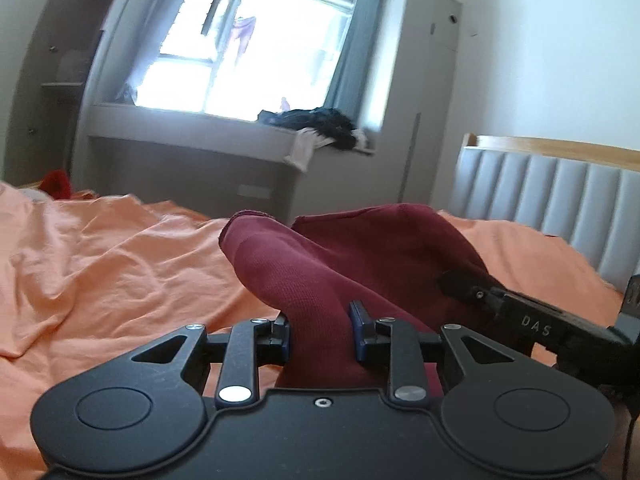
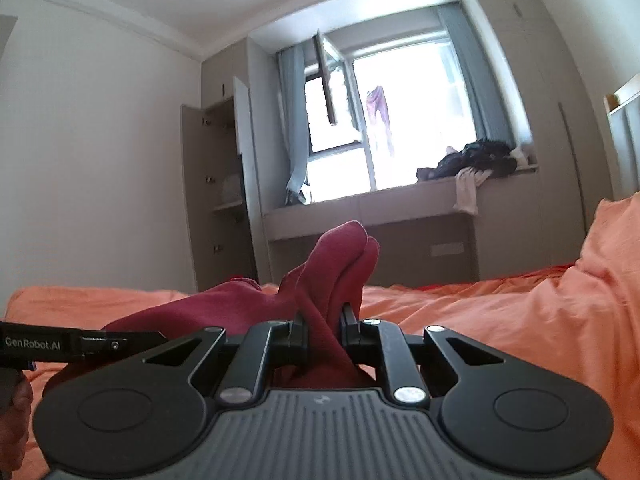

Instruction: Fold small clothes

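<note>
While the dark red garment (image 1: 320, 264) lies bunched on the orange bedsheet (image 1: 100, 256) at frame centre, your left gripper (image 1: 319, 330) pinches a fold of it between both fingers. Your right gripper (image 2: 324, 330) clamps another fold that stands up past its fingertips toward the window (image 2: 400, 120). Lower right of the left view, the right gripper's finger touches the cloth. Padded headboard (image 1: 560, 204) at right edge.

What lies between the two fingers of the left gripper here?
A bunched fold of the maroon garment fills the gap in the left gripper, seen in the left wrist view; the cloth runs back under the gripper body.
</note>
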Motion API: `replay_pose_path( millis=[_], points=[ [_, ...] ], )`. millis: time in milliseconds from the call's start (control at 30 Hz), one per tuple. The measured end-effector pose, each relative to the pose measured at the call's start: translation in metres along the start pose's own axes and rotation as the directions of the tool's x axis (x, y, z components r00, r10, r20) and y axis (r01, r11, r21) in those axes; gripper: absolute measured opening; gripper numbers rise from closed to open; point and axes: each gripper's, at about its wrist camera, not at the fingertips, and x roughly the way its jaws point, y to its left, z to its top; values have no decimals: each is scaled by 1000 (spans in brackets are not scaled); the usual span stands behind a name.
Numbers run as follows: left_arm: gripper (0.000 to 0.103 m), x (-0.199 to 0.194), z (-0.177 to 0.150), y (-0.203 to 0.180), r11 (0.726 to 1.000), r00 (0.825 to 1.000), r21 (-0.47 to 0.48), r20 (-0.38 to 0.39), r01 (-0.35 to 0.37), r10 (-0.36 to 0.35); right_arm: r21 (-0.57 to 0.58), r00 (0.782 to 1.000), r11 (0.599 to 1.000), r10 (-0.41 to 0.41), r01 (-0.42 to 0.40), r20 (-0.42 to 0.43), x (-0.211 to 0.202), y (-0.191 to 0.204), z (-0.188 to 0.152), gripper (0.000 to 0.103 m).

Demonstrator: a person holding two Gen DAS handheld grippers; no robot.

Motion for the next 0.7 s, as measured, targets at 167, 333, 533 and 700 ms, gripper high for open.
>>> replay_pose_path(
  millis=[167, 333, 533, 700],
  points=[
    [31, 21, -6, 20, 997, 995, -67, -96, -46, 39, -4, 996, 1000, -14, 14, -92, 30, 2, -13, 15],
    [35, 26, -9, 31, 989, 987, -127, -148, -79, 60, 24, 987, 998, -54, 58, -149, 40, -8, -23, 17],
    [43, 28, -10, 22, 989, 982, -80, -157, -123, 109, 14, 979, 996, -80, 84, -190, 46, -14, -31, 34],
    [65, 26, -10, 20, 985, 978, -72, -155, -154, 141, 15, 977, 995, -89, 94, -195, 38, -16, -34, 57]
  ],
)
